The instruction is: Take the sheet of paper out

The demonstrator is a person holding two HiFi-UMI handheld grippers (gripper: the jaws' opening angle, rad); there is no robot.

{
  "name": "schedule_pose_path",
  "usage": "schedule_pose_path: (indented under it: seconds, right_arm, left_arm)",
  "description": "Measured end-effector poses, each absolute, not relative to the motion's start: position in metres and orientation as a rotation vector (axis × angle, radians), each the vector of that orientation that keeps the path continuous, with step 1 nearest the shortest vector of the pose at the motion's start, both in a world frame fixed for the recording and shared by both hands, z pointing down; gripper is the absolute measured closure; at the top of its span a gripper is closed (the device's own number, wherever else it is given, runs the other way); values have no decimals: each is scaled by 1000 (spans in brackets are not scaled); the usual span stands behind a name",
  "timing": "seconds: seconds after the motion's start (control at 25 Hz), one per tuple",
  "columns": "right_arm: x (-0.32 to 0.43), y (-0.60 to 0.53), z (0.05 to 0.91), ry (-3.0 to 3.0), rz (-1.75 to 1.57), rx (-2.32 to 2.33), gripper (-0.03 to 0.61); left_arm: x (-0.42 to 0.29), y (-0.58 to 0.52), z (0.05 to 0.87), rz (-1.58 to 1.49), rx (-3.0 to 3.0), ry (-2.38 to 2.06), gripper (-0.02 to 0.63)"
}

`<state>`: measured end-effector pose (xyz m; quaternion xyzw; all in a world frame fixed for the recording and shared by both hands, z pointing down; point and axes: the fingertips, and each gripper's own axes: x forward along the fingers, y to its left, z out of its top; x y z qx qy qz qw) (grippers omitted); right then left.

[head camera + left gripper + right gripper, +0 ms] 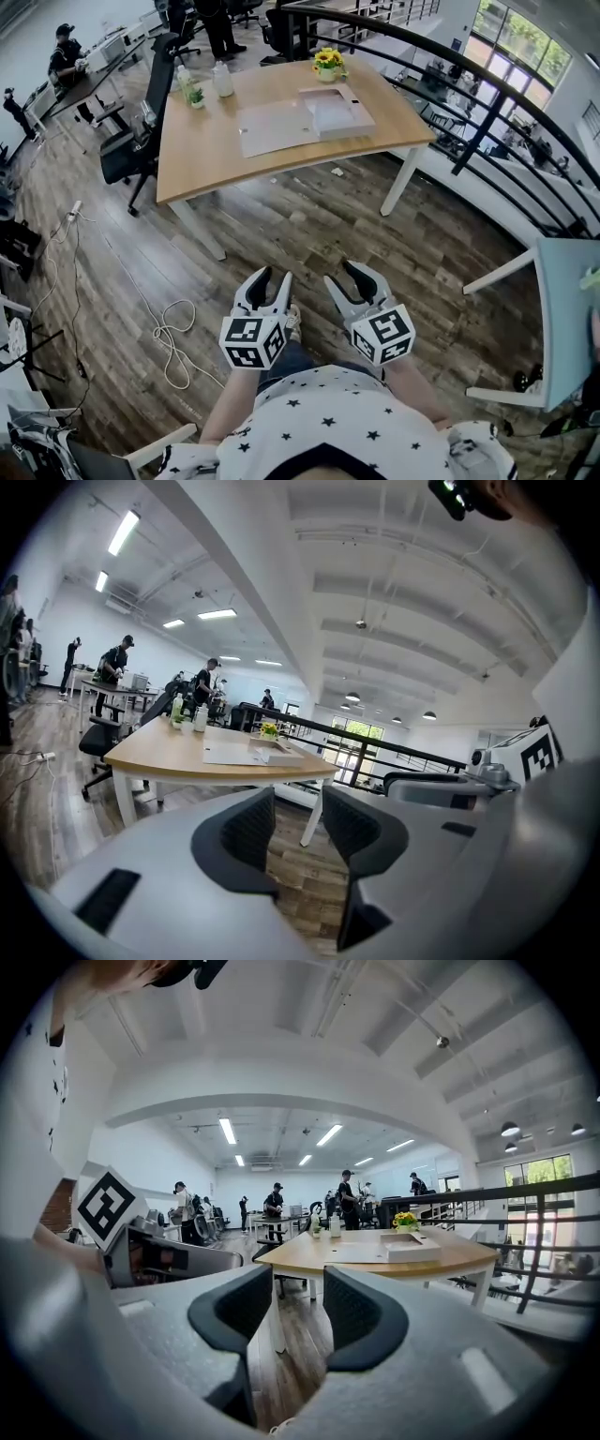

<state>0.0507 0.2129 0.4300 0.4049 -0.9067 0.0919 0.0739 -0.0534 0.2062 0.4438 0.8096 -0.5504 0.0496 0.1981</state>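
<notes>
Sheet of paper (275,128): most likely the flat pale sheet on the desk (206,159), touching the left side of a shallow white box (337,111) (could equally be inside that box; too far off to tell). Well apart from both tools.

Left hand-held gripper (273,277) spread wide, nothing between the pads but floor. Right hand-held gripper (345,274) likewise spread and empty.

Approach step, by the look of it: not yet at the desk, no contact. Next: closing in on the near desk edge, then reaching over it, low and flat enough to pinch a thin edge.

Open wooden floor (309,220) straight ahead. Loose cable (169,333) on the floor to the left, office chair (141,141) at the desk's left end, black railing (469,103) beyond its right end. Flower pot (327,64) and bottles (222,80) near the far edge, apart from the sheet.
</notes>
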Motion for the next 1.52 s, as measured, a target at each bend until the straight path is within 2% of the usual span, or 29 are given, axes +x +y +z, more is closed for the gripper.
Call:
schedule_pose_path:
  seconds: [0.84, 1.52]
  right_arm:
    - [0, 28, 421, -2665, 268, 1320, 423]
    - [-31, -57, 434, -2613, 284, 1407, 423]
  left_arm:
    - [-108, 17, 434, 154, 2318, -1483, 472]
    - [-139, -66, 448, 173, 2357, -1403, 472]
